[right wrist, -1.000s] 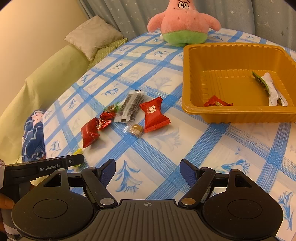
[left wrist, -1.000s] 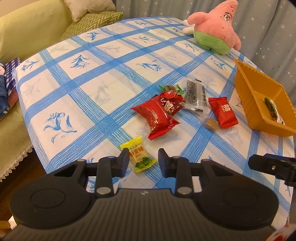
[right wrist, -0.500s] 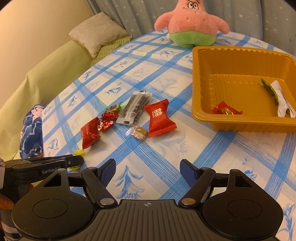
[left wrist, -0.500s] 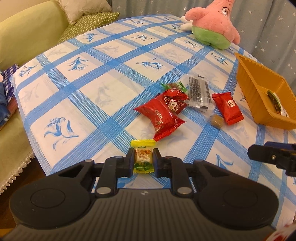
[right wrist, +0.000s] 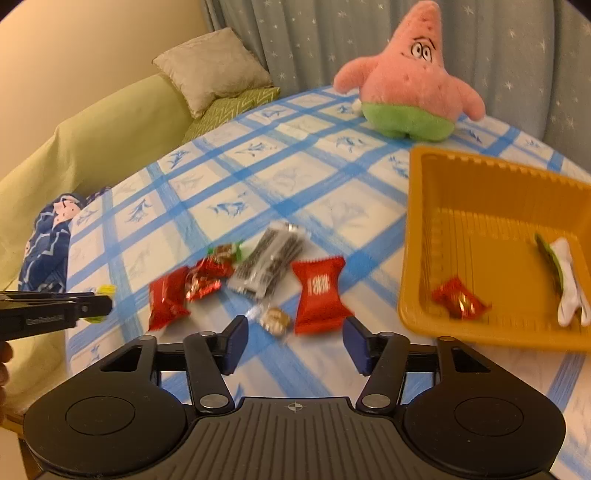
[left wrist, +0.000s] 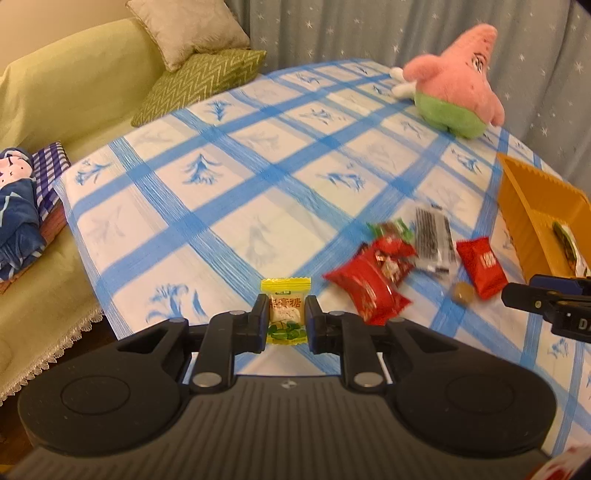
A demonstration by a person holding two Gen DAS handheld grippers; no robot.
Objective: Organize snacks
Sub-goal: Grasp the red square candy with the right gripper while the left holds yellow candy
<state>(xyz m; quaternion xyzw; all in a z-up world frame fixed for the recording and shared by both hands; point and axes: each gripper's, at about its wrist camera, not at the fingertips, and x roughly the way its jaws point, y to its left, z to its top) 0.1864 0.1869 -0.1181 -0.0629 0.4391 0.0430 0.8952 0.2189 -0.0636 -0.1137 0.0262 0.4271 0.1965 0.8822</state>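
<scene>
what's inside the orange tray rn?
In the orange tray: a red foil candy near its front wall and a green-and-white packet to the right. The tray's right end is cut off, unseen.

L tongs point(left wrist: 286, 320) now clamp yellow candy point(left wrist: 285, 312), lifted off tabletop point(left wrist: 258, 177); R tongs point(right wrist: 294, 345) narrowing, nothing between.

A table is covered by a white cloth with a blue grid and blue flower prints point(left wrist: 280, 177). A pink and green star-shaped plush toy point(right wrist: 410, 85) is seated upright at the far edge, before a grey star-patterned curtain point(right wrist: 317, 40). To the left, a yellow-green covered sofa point(left wrist: 66, 96) is occupied by a beige cushion point(left wrist: 184, 29), a green zigzag cushion point(left wrist: 199, 81) and a folded blue blanket point(left wrist: 18, 225).
</scene>
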